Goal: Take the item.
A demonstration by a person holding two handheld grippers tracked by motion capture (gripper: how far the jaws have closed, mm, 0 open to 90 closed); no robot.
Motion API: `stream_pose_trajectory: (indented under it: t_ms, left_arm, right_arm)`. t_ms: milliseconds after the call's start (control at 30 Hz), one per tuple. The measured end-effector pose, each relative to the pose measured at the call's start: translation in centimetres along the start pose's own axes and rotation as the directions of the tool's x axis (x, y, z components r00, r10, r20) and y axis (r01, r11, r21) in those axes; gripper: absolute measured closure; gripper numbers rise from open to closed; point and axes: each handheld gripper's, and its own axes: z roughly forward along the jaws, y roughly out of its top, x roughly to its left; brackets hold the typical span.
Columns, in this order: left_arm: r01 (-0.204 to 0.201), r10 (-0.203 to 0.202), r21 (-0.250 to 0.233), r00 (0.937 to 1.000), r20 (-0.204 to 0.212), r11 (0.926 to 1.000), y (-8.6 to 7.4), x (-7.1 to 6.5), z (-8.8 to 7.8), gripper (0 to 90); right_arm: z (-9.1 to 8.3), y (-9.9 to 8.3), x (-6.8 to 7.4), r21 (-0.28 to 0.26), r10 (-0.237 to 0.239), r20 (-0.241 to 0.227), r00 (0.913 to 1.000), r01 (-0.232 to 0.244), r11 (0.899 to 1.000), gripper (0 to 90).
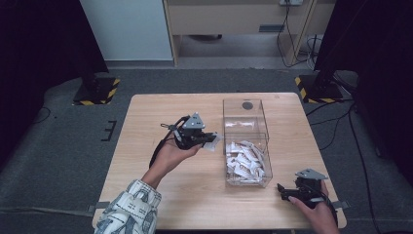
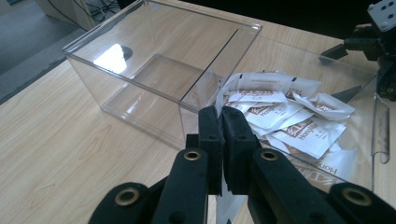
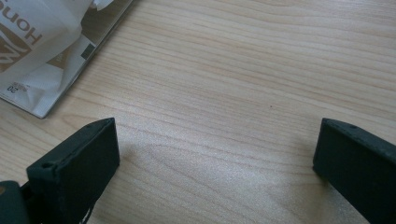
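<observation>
Pinching 1 white sachet [image 1: 213, 143], the left gripper [image 1: 207, 138] hangs beside the clear box [image 1: 246, 113]; right gripper [image 3: 215, 154] spread wide.

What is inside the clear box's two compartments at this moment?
The clear box has a near compartment heaped with white packets, which cover its floor. The far compartment is empty.

A white sachet [image 1: 213, 141] with brown print hangs pinched just beside the clear box's [image 1: 246, 117] near compartment.
</observation>
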Motion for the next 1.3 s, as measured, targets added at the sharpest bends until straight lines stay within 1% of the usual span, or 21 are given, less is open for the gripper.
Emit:
stream_pose_trajectory:
  t_ms: [133,267,300,433,633,667,733,767,1067,1167,1233,1300]
  left_arm:
    - [0.006,-0.006,0.012,0.9999,-0.013,0.9999,-0.7,0.6,0.1,86.7]
    - [0.011,-0.011,0.017,0.9998,-0.018,0.9998,-1.1,1.0,0.2,86.7]
    - [0.011,-0.010,0.026,0.9997,-0.022,0.9996,-1.3,1.1,0.4,86.7]
    - [0.008,-0.007,0.039,0.9997,-0.024,0.9992,-1.5,1.3,0.7,86.7]
    - [0.024,-0.023,0.047,0.9993,-0.031,0.9986,-2.3,2.0,1.4,86.6]
    - [0.028,-0.026,0.062,0.9991,-0.035,0.9977,-2.7,2.3,1.8,86.6]
    - [0.033,-0.031,0.065,0.9989,-0.035,0.9973,-2.9,2.4,1.9,86.6]
    - [0.034,-0.031,0.073,0.9988,-0.038,0.9967,-3.2,2.6,2.1,86.6]
    - [0.057,-0.051,0.104,0.9970,-0.058,0.9929,-4.6,3.8,2.6,86.6]
    - [0.074,-0.067,0.108,0.9955,-0.068,0.9914,-5.2,4.3,2.7,86.6]
    - [0.079,-0.072,0.107,0.9949,-0.070,0.9910,-5.3,4.4,2.8,86.6]
    - [0.089,-0.080,0.122,0.9939,-0.076,0.9886,-5.9,4.8,3.0,86.6]
  right_arm:
    - [0.0,0.0,0.0,0.000,0.000,0.000,1.0000,0.000,1.000,0.8]
    - [0.0,0.0,0.0,0.000,0.000,0.000,1.0000,0.000,1.000,0.8]
    - [0.0,0.0,0.0,0.000,0.000,0.000,1.0000,0.000,1.000,0.8]
    - [0.0,0.0,0.0,0.000,0.000,0.000,1.0000,0.000,1.000,0.8]
    - [0.0,0.0,0.0,0.000,0.000,0.000,1.0000,0.000,1.000,0.8]
    - [0.0,0.0,0.0,0.000,0.000,0.000,1.0000,0.000,1.000,0.8]
    - [0.0,0.0,0.0,0.000,0.000,0.000,1.0000,0.000,1.000,0.8]
    - [0.0,0.0,0.0,0.000,0.000,0.000,1.0000,0.000,1.000,0.8]
    - [0.0,0.0,0.0,-0.001,0.000,0.000,1.0000,0.000,1.000,0.9]
    - [0.0,0.0,0.0,0.000,0.000,0.000,1.0000,0.000,1.000,0.8]
    - [0.0,0.0,0.0,-0.001,0.000,0.000,1.0000,0.000,1.000,0.9]
    - [0.0,0.0,0.0,-0.001,0.000,0.000,1.0000,0.000,1.000,0.8]
